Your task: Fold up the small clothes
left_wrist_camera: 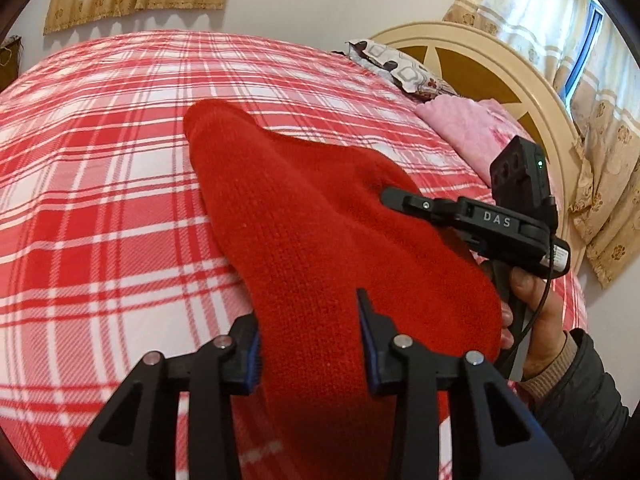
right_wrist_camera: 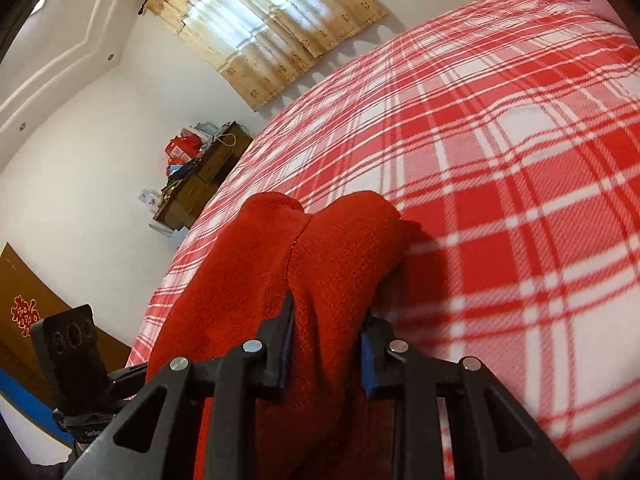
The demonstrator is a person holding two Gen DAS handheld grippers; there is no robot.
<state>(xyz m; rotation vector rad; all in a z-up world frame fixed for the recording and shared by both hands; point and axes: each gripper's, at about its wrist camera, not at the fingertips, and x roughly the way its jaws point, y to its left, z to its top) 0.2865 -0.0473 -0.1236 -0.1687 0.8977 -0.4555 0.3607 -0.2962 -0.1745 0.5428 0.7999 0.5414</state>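
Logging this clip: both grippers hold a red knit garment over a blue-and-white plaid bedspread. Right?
Not quite: the bedspread is red-and-white plaid, as the left wrist view shows. The left gripper and right gripper do both hold the red knit garment.

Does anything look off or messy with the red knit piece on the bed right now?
Nothing damaged. The red knit garment is bunched and humped rather than flat on the checked bedspread, gathered between the left gripper and right gripper.
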